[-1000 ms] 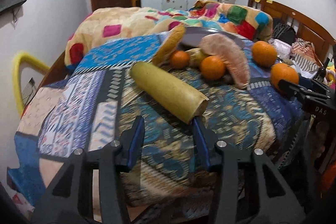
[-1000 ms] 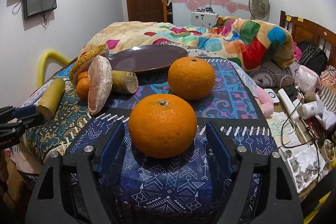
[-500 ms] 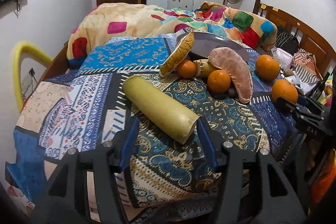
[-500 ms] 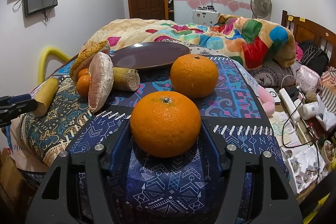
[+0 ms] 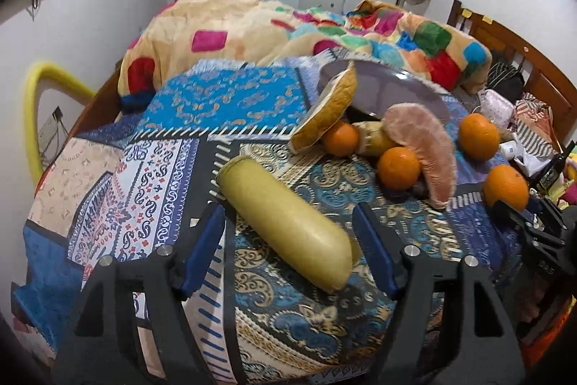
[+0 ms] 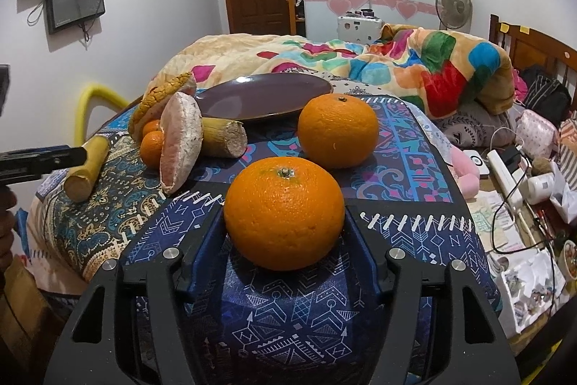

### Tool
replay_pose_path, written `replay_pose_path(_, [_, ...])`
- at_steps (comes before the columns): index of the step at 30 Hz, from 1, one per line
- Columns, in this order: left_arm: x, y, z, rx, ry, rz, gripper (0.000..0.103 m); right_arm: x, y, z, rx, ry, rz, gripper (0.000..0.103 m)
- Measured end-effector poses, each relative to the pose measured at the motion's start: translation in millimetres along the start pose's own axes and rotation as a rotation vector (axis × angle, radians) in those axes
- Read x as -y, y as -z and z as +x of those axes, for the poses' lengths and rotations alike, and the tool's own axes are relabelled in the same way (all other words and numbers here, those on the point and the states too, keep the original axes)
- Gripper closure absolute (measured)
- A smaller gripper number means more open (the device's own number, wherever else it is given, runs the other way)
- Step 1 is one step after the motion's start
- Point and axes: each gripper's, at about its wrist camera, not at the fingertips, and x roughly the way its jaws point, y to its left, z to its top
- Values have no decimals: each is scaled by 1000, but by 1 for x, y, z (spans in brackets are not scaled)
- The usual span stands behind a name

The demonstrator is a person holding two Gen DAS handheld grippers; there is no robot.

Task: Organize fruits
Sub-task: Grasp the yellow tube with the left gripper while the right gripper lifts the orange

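Note:
My left gripper (image 5: 288, 237) is open, its jaws on either side of the near end of a long yellow-green fruit (image 5: 285, 222) lying on the patterned cloth. My right gripper (image 6: 285, 233) is open around a large orange (image 6: 284, 213), jaws close to its sides; whether they touch is unclear. A second large orange (image 6: 338, 130) sits behind it. A dark purple plate (image 6: 265, 96) lies further back. A pomelo wedge (image 6: 180, 141), a rind piece (image 6: 158, 103), a cut stalk (image 6: 223, 142) and two small oranges (image 6: 151, 147) cluster left of the plate.
The fruits lie on a cloth-covered surface (image 5: 151, 168) at the foot of a bed with a colourful blanket (image 6: 414, 67). To the right lies floor clutter: cables, a power strip (image 6: 505, 174), boxes. A yellow tube (image 5: 34, 118) stands at the left wall.
My left gripper has moved forward, so the yellow-green fruit's end now lies between its jaws. My right gripper has closed in around the near orange.

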Motion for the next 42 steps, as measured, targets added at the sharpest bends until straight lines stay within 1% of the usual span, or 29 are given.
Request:
replay_pose_path(1, [-2,-1,3,-3,-5,-2,30,0,0,0,0,1,-4,42])
replay_pose_path(4, [-2,-3,12,-36,28,-5,36,-2,0,-1,1,-1,-11,42])
replay_pose_path(5, [-1,-4,15,-45,28,0,36,-3,0,-2,1,-1,-13,42])
replay_pose_path(8, [5,-9,21,-37,-6,44,40,-4,-1,-3,8,0,-15,42])
replay_pose_path(11, [8,-13,26,-46,-11,64,40,-6,-4,-6,18,-1,-20,42])
replay_pose_path(14, [4,-18,36,-79,1,56,40,-8,-7,-9,32,3,-31,42])
replay_pose_path(16, [-1,-19,46,-116,12,44,50,-9,-10,-10,39,7,-38,42])
replay_pose_path(17, [-4,-20,49,-129,18,34,53,-9,-11,-11,42,9,-40,42])
replay_pose_path(18, [-6,-21,49,-121,26,30,56,-9,-13,-11,46,11,-42,42])
replay_pose_path(19, [-7,-22,48,-125,28,27,57,-9,-15,-11,49,14,-45,42])
replay_pose_path(21, [-8,-23,46,-127,38,21,63,-9,-19,-11,57,20,-52,42])
replay_pose_path(23, [-7,-23,43,-131,51,24,66,-10,-24,-12,66,25,-56,42])
replay_pose_path(25, [-6,-23,40,-131,68,29,66,-10,-29,-14,79,26,-58,42])
replay_pose_path(32, [8,-33,12,-50,78,91,66,-15,-48,-20,135,44,-77,42])
replay_pose_path(38, [23,-54,-16,39,113,130,66,-16,-67,-22,178,46,-64,42])
replay_pose_path(42, [33,-70,-27,86,136,147,66,-17,-80,-23,209,52,-61,42])
